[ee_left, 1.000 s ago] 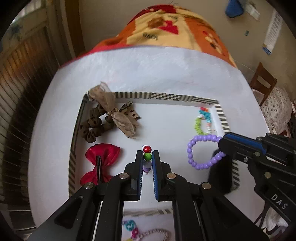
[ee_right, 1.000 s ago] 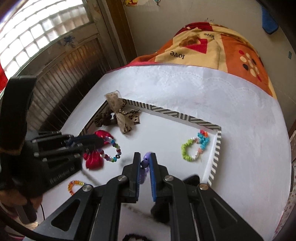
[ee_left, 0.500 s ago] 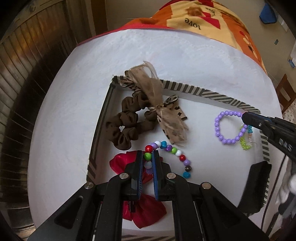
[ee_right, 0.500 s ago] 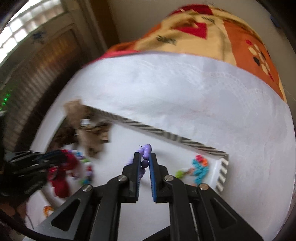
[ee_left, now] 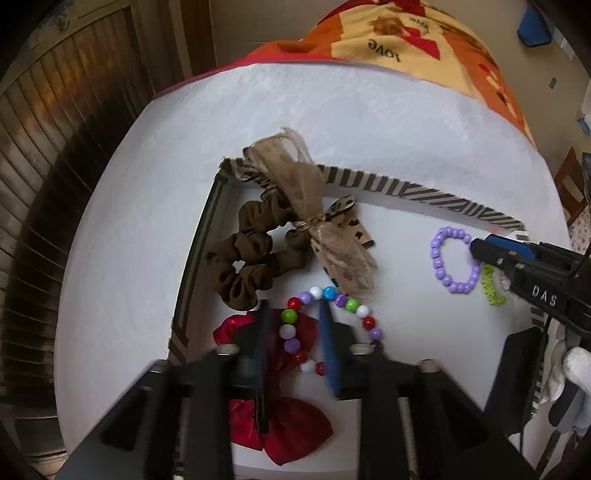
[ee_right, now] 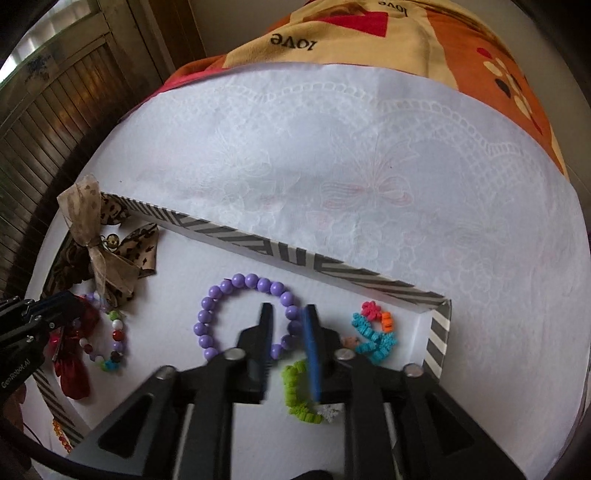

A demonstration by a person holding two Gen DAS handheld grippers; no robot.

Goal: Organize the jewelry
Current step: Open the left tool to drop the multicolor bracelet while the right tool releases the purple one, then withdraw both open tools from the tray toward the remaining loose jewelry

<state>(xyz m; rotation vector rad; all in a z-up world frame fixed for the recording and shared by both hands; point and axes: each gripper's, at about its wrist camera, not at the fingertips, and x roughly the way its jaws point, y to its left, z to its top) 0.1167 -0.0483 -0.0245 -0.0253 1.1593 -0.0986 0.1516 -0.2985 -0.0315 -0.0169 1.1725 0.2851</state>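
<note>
Striped-rim tray (ee_left: 373,184) sits on a white lace cloth (ee_right: 332,147), patterned blanket (ee_right: 369,33) at the far end. Left to right inside the tray: brown scrunchie (ee_left: 251,266) near the far-left corner, sheer tan bow (ee_left: 314,218) lying over it, red satin bow (ee_left: 291,424) at near left. Left gripper (ee_left: 291,310) over the red bow, jaws have just been opening and now stand apart; the multicolour bead bracelet (ee_left: 325,293) lies flat between and around them, partly on the red bow, no pad pressing it. Mid-tray: purple bead bracelet (ee_right: 236,284) flat on the tray floor. Right gripper (ee_right: 288,314) jaws have also just been opening, now apart, straddling the right side of the purple loop, beads between the pads but loose. Far right, near the tray corner: teal, orange and pink flower-bead bracelet (ee_right: 373,332); lime flower-bead piece (ee_right: 295,391) just nearer.
</note>
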